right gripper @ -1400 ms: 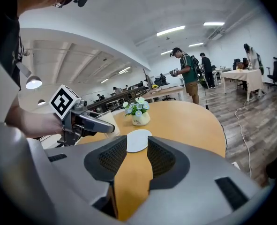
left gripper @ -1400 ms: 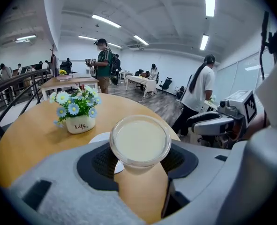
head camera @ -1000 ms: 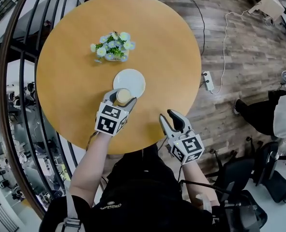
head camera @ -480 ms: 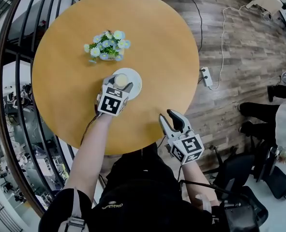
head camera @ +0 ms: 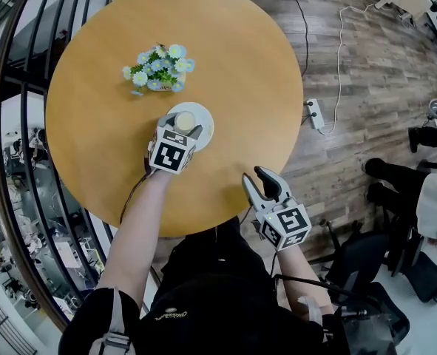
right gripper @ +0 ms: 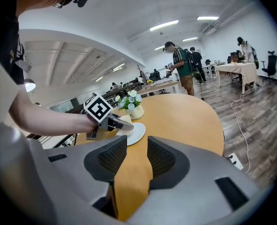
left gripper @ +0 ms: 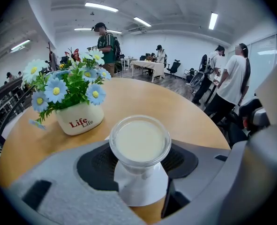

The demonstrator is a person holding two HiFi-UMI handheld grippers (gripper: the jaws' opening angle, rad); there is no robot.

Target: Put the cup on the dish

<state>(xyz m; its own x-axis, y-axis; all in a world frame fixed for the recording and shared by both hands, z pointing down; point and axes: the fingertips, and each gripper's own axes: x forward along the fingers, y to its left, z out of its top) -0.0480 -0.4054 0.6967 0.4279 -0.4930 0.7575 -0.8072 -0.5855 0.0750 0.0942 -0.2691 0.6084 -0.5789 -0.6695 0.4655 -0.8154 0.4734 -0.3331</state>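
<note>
A clear cup (head camera: 185, 120) with a pale creamy filling sits between the jaws of my left gripper (head camera: 181, 126), which is shut on it. In the left gripper view the dark pads press the cup (left gripper: 139, 142) from both sides, directly above the white dish (left gripper: 143, 191). I cannot tell whether its base touches the dish (head camera: 204, 116). My right gripper (head camera: 264, 183) hangs at the table's near right edge, open, with only table top between its pads (right gripper: 160, 157). Its view shows the left gripper (right gripper: 111, 122) at the dish (right gripper: 138, 132).
A white pot of blue and white flowers (head camera: 155, 66) stands just beyond the dish on the round wooden table (head camera: 233, 65). A dark railing (head camera: 15, 124) curves along the left. A power strip (head camera: 311, 117) and cable lie on the floor at the right. People stand far off.
My left gripper has carried the cup forward from the dish's near rim to over the dish's middle. The right gripper has stayed where it was.
</note>
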